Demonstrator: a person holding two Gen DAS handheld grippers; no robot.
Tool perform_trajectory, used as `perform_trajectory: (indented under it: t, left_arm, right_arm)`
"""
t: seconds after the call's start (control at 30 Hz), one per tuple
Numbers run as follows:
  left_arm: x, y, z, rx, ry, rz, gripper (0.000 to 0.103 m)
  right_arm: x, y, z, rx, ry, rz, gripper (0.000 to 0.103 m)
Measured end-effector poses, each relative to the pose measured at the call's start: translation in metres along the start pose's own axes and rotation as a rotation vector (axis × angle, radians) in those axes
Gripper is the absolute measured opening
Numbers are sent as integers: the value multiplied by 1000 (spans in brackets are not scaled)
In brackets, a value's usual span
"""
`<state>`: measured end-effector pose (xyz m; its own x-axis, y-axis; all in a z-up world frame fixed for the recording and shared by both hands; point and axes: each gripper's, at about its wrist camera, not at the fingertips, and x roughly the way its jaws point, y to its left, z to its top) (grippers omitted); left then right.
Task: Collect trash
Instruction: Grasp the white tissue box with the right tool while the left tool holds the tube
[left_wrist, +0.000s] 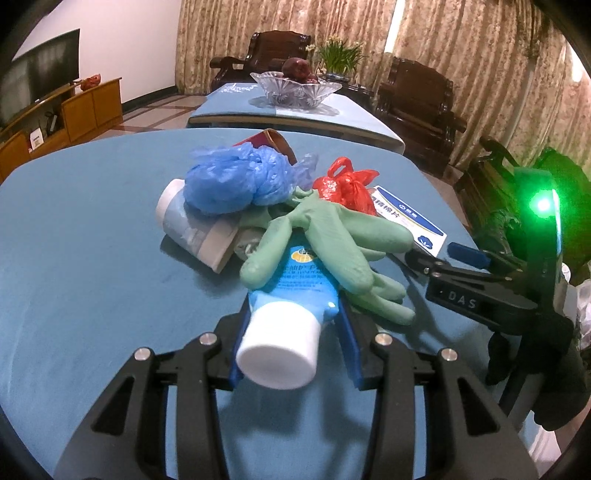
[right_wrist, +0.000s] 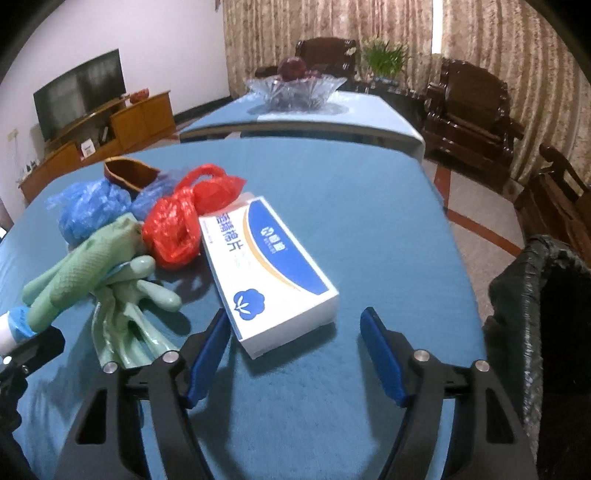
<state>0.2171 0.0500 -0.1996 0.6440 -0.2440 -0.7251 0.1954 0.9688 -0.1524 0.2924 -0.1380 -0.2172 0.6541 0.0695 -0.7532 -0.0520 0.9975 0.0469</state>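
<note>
- Judging by the heap left on the blue worktop (left_wrist: 74, 236), the collecting is at an early stage: nearly all the trash lies there, and nothing can be seen inside the black-lined bin (right_wrist: 546, 295) that stands just off the worktop's right edge.
- The left gripper (left_wrist: 291, 332) has its jaws closed on the blue tube (left_wrist: 291, 284) near its white cap, which sits between the two blue pads. The tube's far end lies under the green rubber gloves (left_wrist: 332, 236), so it is gripped but not yet drawn free of the heap.
- The right gripper (right_wrist: 295, 354) has its jaws spread, with nothing pressed between them. They straddle the near corner of the white and blue box (right_wrist: 273, 266), which lies flat near the middle of the worktop; the left pad is just beside the box's edge, the right pad apart from it.
- Left to gather, as far as I can see: the gloves, the crumpled blue plastic bag (left_wrist: 232, 177), the red plastic bag (left_wrist: 343, 184), a second pale tube (left_wrist: 192, 225) lying under the blue bag, a brown curved piece (right_wrist: 129, 173) at the far side of the heap, and the box.
- My reading: two items are in hand or about to be, none is shown delivered, so most of the work is ahead.
</note>
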Motion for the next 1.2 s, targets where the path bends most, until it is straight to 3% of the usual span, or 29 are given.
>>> perform_trajectory:
  t: [0.17, 0.23, 0.27, 0.4, 0.43, 0.47, 0.53, 0.6, 0.67, 0.87, 1.0, 1.03, 1.07, 1.1, 1.2]
  left_arm:
    - [2, 0, 2, -3, -1, 1, 40]
    - [2, -2, 4, -1, -2, 3, 40]
    - [1, -2, 4, 0, -3, 3, 40]
    - [1, -3, 4, 2, -4, 5, 40]
    - [1, -3, 4, 2, -4, 6, 40]
    - [1, -3, 5, 0, -4, 7, 40]
    - [1, -3, 6, -3, -9, 11, 40]
    - [2, -4, 6, -2, -12, 16, 40]
    - [6, -2, 9, -9, -13, 20, 40]
    - [14, 0, 18, -4, -29, 22, 39]
    - [19, 1, 21, -6, -29, 20, 39]
    - [20, 1, 21, -5, -28, 20, 39]
    - [21, 1, 21, -3, -27, 21, 39]
    - [22, 1, 21, -3, -25, 21, 39]
    - [24, 1, 20, -4, -19, 20, 39]
  right_arm:
    - [4, 3, 0, -8, 27, 47, 19]
    - [-1, 2, -4, -12, 29, 64, 7]
    - [-3, 2, -5, -12, 26, 65, 6]
    - [-13, 0, -13, -8, 27, 65, 8]
    - [-15, -2, -14, -5, 18, 54, 19]
    - [-15, -4, -13, -2, 9, 47, 41]
    - [-16, -8, -10, 2, -15, 42, 64]
    - [-13, -9, -4, -15, -17, 59, 69]
    - [-8, -8, 3, -39, -22, 61, 83]
    - [11, -7, 25, -104, -21, 91, 92]
    - [24, -7, 34, -127, 5, 123, 91]
    - [27, -7, 34, -129, 16, 151, 87]
    - [28, -7, 34, -130, 20, 166, 72]
    - [29, -7, 33, -126, 30, 181, 65]
    - [25, -12, 30, -97, 21, 207, 62]
